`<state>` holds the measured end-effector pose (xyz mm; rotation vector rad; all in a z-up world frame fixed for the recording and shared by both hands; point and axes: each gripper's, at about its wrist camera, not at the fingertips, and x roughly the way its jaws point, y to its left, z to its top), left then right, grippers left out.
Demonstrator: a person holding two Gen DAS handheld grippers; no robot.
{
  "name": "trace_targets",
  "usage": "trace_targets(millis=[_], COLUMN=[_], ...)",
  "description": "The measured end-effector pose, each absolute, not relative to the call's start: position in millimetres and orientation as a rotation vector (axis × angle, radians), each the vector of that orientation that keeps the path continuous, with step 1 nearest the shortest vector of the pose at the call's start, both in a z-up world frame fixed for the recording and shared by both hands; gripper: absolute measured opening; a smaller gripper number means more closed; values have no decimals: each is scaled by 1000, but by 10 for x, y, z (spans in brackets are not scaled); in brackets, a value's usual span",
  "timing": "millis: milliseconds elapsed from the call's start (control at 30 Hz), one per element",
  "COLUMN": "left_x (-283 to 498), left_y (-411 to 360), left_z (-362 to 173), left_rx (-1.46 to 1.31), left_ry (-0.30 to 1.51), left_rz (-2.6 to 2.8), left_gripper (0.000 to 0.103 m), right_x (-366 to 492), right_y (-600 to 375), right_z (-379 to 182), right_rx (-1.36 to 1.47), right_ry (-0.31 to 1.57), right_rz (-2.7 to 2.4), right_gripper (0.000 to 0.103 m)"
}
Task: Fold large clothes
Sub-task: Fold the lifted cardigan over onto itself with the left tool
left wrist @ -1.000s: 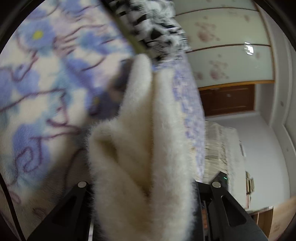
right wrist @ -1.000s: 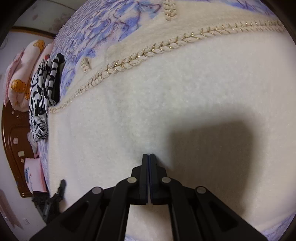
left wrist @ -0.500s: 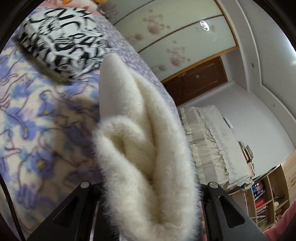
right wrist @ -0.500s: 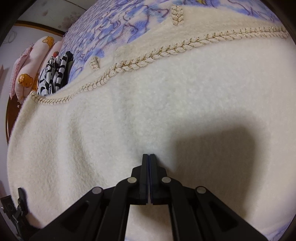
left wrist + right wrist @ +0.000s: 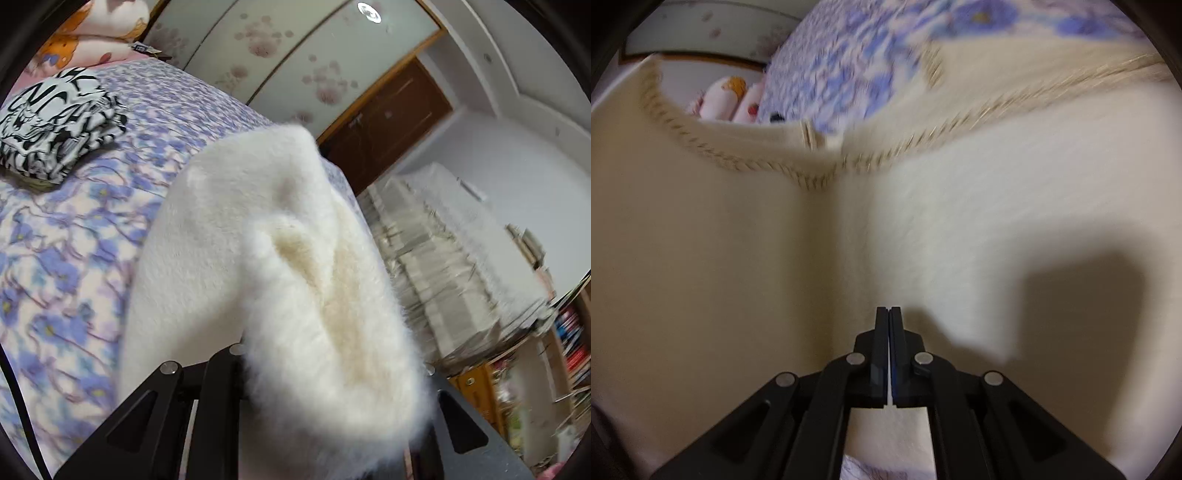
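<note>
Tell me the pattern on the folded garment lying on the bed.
Black-and-white print on the folded garment; left wrist view.

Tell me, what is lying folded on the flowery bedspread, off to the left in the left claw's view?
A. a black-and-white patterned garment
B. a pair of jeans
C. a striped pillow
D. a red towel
A: a folded black-and-white patterned garment rests on the blue-flowered bedspread, apart from the cream fleece.

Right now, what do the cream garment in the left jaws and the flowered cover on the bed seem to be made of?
The cream garment looks like thick, fluffy fleece or faux fur: long soft pile, fuzzy outline, matte. Its braided trim seems to be twisted cord with a slight golden glint. The flowered bed cover looks like soft plush or brushed fabric, printed with blue flowers; blur leaves this uncertain.
</note>
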<state>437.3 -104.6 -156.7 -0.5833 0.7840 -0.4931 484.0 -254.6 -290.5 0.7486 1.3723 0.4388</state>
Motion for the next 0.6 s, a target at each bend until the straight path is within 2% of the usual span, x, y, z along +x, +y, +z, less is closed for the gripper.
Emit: trace_targets(millis=[200,367,600], left_x=[4184,4048,3966], left_y=[-1967,-2637,-2858], left_z=[-1767,-2254,-2449], left_rx=[-549,-381,-242], left_ry=[879,1018,1028], left_rz=[-538,-499,-402], left_gripper=[17,17,18], right_x=[4635,4525,4480], right_y=[-3844,-4546,-4940], right_z=[-2785,-2898,-3095], right_rx=[755,823,1017], right_ry=[1319,1325,1348], right_rz=[284,238,302], right_gripper=[0,0,0])
